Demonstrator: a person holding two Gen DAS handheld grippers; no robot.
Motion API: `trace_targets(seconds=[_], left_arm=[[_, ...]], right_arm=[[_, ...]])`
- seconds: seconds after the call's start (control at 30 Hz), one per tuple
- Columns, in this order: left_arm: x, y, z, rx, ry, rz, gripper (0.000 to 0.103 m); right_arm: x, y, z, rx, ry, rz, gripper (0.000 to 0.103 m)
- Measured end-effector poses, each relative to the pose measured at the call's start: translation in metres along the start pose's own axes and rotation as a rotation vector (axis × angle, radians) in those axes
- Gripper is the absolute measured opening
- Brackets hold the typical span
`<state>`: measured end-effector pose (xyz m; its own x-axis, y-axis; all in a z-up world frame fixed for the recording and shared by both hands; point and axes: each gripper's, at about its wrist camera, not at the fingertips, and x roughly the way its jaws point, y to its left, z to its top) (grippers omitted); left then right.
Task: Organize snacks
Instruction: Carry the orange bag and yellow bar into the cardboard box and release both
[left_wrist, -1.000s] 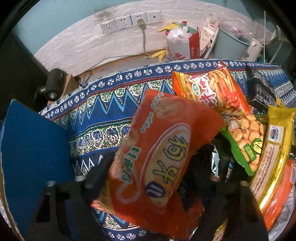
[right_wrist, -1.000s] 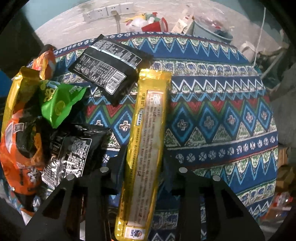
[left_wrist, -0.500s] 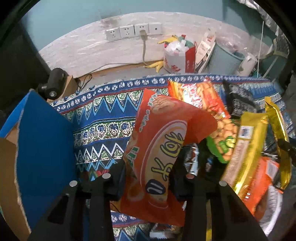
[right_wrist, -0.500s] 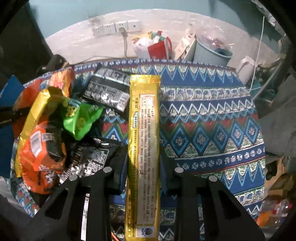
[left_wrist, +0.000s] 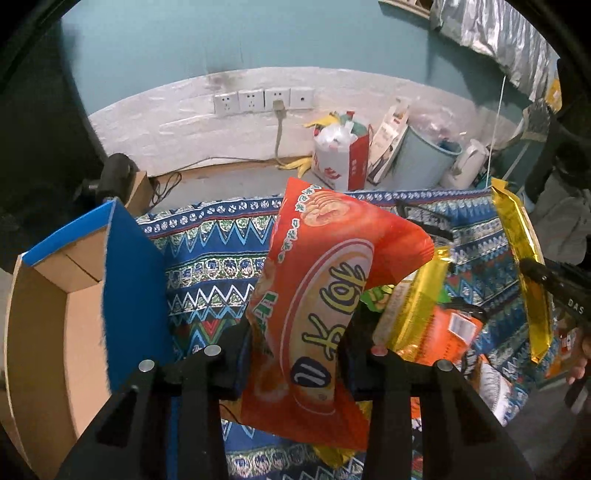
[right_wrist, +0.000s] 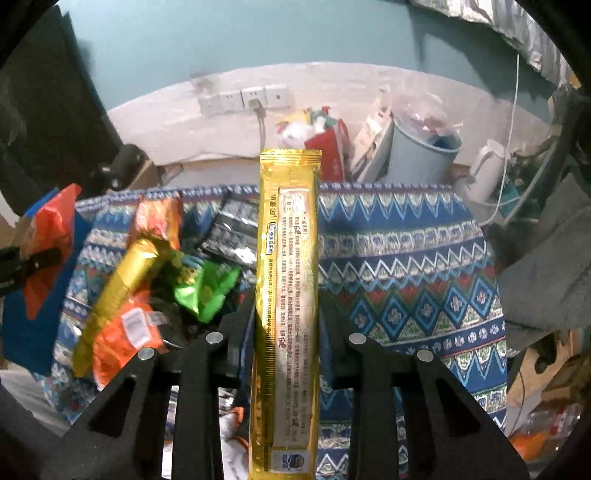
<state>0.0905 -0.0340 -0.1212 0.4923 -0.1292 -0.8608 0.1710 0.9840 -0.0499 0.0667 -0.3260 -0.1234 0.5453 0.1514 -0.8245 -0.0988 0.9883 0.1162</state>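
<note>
My left gripper (left_wrist: 295, 350) is shut on an orange snack bag (left_wrist: 325, 295), held up above the patterned tablecloth (left_wrist: 214, 258). My right gripper (right_wrist: 286, 332) is shut on a long gold snack pack (right_wrist: 288, 295), also lifted off the table; the same gold pack (left_wrist: 524, 266) shows at the right of the left wrist view. A pile of snacks stays on the cloth: a second gold pack (right_wrist: 118, 291), a green bag (right_wrist: 203, 288), a black packet (right_wrist: 232, 232) and orange bags (right_wrist: 125, 339).
An open cardboard box with a blue flap (left_wrist: 129, 288) stands at the table's left. Behind the table are wall sockets (left_wrist: 262, 99), a red and white bag (left_wrist: 340, 155), a pale blue bin (left_wrist: 424, 162) and a white kettle (left_wrist: 465, 162).
Both grippers have risen, lifting the orange bag and the gold pack off the table. The left jaws closed onto the orange bag. More of the box and wall has come into view.
</note>
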Motion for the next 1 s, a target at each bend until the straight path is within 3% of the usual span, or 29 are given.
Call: trace_targets(seconds=[0.6, 1.0], left_arm=[[-0.078, 0.025, -0.019, -0.042, -0.130, 0.038, 0.039], [-0.094, 0.070, -0.035, -0.141, -0.152, 0.063, 0.039]], right_arm=[[-0.041, 0.053, 0.022, -0.031, -0.069, 0.142, 0.027], [-0.035, 0.127, 0.033, -0.107, -0.039, 0.248, 0.027]])
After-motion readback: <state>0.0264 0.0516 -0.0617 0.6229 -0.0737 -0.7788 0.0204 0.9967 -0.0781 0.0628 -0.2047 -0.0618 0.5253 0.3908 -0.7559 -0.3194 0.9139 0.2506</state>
